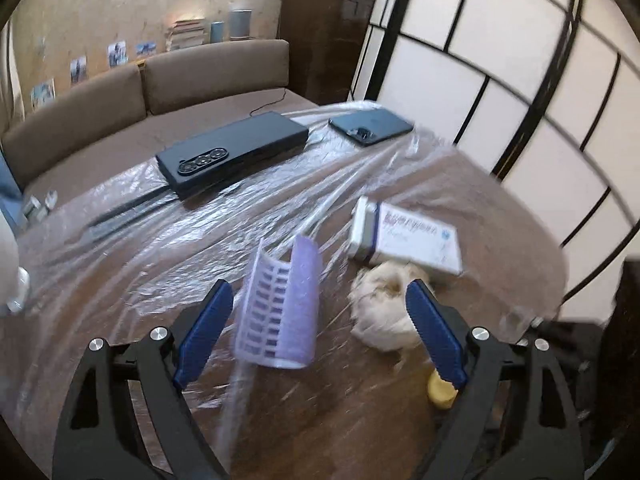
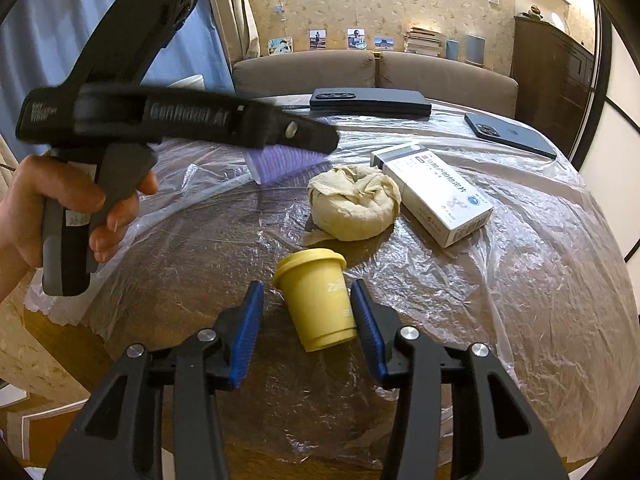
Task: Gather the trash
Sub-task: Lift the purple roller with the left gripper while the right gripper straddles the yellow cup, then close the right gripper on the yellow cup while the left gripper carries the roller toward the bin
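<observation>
A lilac plastic roller with a grid side point(image 1: 284, 312) shows blurred between the jaws of my left gripper point(image 1: 316, 320), which is open wide; neither pad touches it. The right wrist view shows that gripper point(image 2: 316, 142) from the side, in a hand point(image 2: 60, 208), with the roller point(image 2: 276, 162) just under its tip. A crumpled beige tissue wad point(image 1: 384, 312) point(image 2: 352, 208) lies right of the roller. A small yellow lidded cup point(image 2: 316, 300) point(image 1: 440, 392) sits between the jaws of my right gripper point(image 2: 308, 304). The right pad is at its side and a gap shows at the left pad.
Clear plastic film point(image 2: 520, 260) covers the round wooden table point(image 2: 280, 432). A white medicine box point(image 2: 436, 192) point(image 1: 412, 240) lies beyond the tissue. A black folding phone point(image 1: 232, 152) point(image 2: 370, 102) and a dark phone point(image 1: 372, 126) point(image 2: 512, 136) lie at the far edge, before a brown sofa point(image 1: 180, 80).
</observation>
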A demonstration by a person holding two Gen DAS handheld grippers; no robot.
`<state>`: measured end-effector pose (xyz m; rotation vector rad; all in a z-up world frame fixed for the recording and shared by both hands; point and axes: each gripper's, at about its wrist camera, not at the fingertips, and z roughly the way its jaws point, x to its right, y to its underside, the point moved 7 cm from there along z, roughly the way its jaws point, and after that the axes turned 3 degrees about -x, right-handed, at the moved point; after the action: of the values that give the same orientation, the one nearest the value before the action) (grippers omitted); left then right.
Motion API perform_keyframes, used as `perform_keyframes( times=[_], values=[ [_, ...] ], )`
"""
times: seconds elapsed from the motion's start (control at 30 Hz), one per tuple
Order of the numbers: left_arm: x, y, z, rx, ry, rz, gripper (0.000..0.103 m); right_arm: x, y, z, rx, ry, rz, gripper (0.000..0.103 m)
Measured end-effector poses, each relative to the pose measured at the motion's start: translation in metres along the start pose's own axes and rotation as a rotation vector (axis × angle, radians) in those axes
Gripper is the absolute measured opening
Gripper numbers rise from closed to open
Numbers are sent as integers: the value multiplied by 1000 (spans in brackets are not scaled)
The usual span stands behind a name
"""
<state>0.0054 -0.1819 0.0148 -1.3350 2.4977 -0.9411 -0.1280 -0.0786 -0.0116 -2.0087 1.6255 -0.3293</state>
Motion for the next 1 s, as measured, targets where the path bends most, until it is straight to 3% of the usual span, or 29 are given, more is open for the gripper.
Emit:
perform_keyframes(
  times=[0.23,0.5,0.53,0.63,0.73,0.77,0.83,0.93,1.0],
  values=[
    [-17,0,4,-2,-17,-53,90,0,0,0,3,0,8,45],
    [-14,7,21,-60,-47,-3,90,-1,-3,3,-2,10,-3,47],
    [-15,7,22,-60,-50,-4,90,-1,-4,3,-3,10,-4,50],
    [-20,7,25,-71,-59,-25,89,-3,-4,4,-2,1,-17,76],
    [-24,7,22,-61,-45,-50,88,-6,-4,-1,18,4,-49,85],
    [-26,7,20,-55,-51,-58,87,-7,-4,-2,22,4,-52,85],
    [-29,7,19,-55,-49,-73,73,-5,-6,-3,26,-5,-44,85],
    [-32,9,20,-63,-51,-78,60,2,-9,-2,20,2,-24,85],
    [-30,8,20,-66,-49,-67,55,5,-11,0,16,2,-24,78]
  ],
)
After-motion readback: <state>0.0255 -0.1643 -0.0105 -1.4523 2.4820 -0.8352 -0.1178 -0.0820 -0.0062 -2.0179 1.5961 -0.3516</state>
